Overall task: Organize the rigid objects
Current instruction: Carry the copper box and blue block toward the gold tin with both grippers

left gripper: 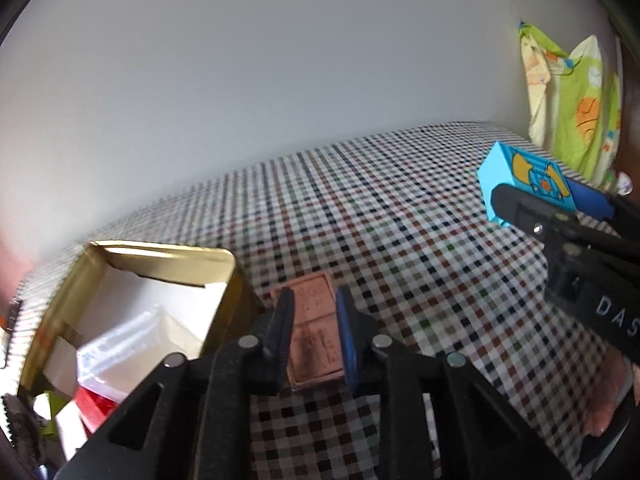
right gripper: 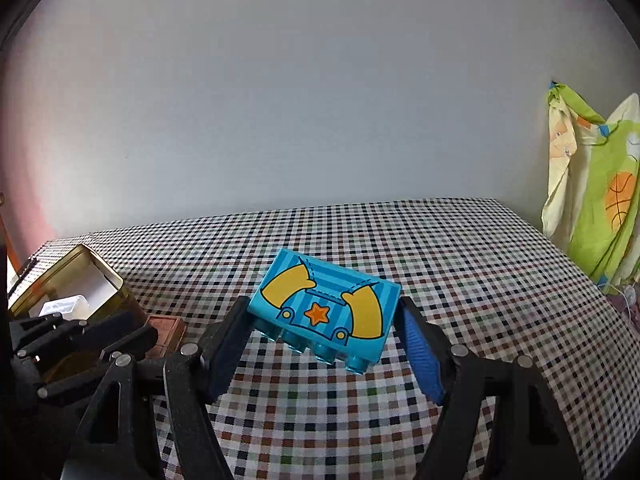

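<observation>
Two grips logged: my left gripper [left gripper: 314, 332] jaws clamp the brown block [left gripper: 314, 336] beside the gold tin [left gripper: 236, 280]; right gripper [right gripper: 324, 340] jaws hold the blue brick [right gripper: 324, 308] above the checked tabletop [right gripper: 480, 280].

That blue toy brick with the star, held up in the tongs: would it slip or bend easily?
The blue brick looks like hard moulded plastic, so probably stiff and light. Its glossy sides could slip; it hangs tilted in the right tongs. Flat faces: unlikely to roll.

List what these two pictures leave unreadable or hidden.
- Embossed text on the brown block: left view, blurred, flanked by fingers.
- Gold tin's contents: left view, cut by the edge and gripper body.
- Blue brick's underside: right view, faces away.
</observation>
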Demonstrator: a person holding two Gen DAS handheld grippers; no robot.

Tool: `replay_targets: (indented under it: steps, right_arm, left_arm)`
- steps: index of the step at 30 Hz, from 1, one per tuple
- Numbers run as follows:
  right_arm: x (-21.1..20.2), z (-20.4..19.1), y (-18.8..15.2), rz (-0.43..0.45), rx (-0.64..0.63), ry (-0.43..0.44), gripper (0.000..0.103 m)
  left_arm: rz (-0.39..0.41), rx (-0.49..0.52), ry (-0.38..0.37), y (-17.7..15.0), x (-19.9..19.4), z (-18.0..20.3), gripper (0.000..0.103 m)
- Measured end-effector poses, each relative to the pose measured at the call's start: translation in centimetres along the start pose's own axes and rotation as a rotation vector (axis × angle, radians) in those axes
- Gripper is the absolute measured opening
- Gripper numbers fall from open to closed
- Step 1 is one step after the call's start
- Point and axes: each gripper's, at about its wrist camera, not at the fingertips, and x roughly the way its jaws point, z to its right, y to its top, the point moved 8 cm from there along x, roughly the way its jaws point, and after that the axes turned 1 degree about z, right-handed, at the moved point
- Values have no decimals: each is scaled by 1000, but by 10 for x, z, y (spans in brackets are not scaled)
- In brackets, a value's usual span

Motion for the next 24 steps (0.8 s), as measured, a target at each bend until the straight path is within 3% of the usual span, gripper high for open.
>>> replay_targets:
  steps: [4, 5, 9, 12, 16, 20, 24]
  right_arm:
    - [-5, 3, -3, 16, -10, -19, 74]
    - [-6, 3, -3, 18, -14, -23, 74]
    - [-5, 5, -3, 14, -18, -18, 74]
    - [-7, 3, -4, 15, -26, -5, 74]
    - [-8, 0, -5, 18, -34, 9, 74]
    - [-8, -3, -7, 14, -34, 15, 74]
    - [-6, -2, -6, 10, -36, 17, 74]
  left_arm:
    - [-3, 1, -28, -2, -1, 1, 64]
    - [-1, 4, -32, -2, -1, 2, 68]
    - [-14, 24, -59, -6, -1, 7, 70]
    - [-24, 80, 1, -7, 1, 4, 70]
    - [-36, 29, 53, -5, 7, -22, 71]
    - [-28, -49, 59, -7, 6, -43, 87]
    - [10, 10, 57, -4, -1, -27, 95]
